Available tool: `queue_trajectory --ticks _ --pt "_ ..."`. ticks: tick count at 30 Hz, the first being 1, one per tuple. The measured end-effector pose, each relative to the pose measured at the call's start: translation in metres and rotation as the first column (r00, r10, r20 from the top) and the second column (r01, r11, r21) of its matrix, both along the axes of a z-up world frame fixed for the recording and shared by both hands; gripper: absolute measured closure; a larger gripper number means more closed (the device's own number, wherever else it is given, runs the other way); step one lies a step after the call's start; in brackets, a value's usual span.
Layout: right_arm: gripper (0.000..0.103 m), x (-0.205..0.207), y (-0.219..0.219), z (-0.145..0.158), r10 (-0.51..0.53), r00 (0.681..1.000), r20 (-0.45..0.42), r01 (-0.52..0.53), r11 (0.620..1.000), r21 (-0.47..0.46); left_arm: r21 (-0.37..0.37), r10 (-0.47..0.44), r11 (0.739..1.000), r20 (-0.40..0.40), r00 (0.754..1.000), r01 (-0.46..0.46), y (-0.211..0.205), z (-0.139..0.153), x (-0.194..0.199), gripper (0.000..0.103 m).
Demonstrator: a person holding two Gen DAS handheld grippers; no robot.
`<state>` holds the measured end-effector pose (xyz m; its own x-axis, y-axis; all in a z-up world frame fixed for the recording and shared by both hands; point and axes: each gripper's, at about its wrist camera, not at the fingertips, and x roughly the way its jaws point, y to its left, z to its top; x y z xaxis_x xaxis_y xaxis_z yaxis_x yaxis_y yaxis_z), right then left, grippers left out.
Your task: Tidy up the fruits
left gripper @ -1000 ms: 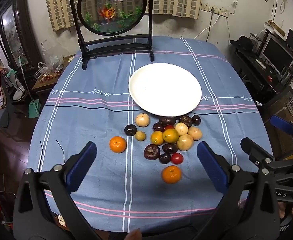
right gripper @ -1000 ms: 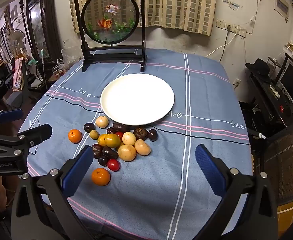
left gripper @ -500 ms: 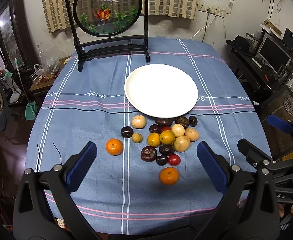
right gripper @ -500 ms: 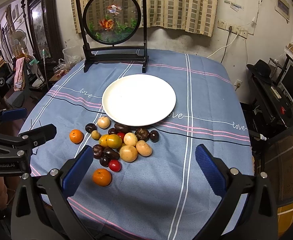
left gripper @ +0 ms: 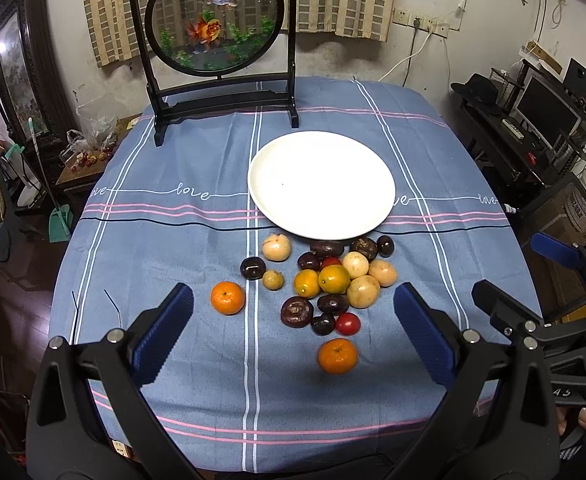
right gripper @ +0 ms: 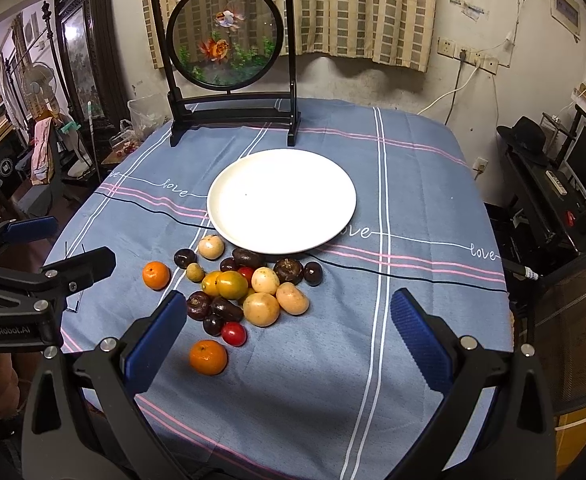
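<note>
Two raised views, shared plate (left gripper: 321, 184)

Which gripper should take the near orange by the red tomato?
Left, probably. The near orange lies between the open left gripper fingers, whereas it sits beside the left finger of the open right gripper, off-centre.

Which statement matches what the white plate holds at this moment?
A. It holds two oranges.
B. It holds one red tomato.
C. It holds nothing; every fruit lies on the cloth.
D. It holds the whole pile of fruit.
C: the white plate shows a bare surface, while the fruit pile lies on the blue tablecloth in front of it, and both grippers are open and hold nothing.
</note>
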<state>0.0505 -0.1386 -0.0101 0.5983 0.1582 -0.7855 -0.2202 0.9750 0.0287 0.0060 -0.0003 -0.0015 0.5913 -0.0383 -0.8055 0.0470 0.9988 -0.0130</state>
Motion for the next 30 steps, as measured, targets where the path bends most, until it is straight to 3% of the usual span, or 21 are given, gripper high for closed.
queue_trajectory --ticks 30 --pt "0.001 0.0016 0.0026 0.0018 0.001 1.0 0.005 -0.001 1.0 -0.005 -0.001 -0.004 1.0 -0.006 1.0 0.004 0.0024 -0.0012 0.0058 0.002"
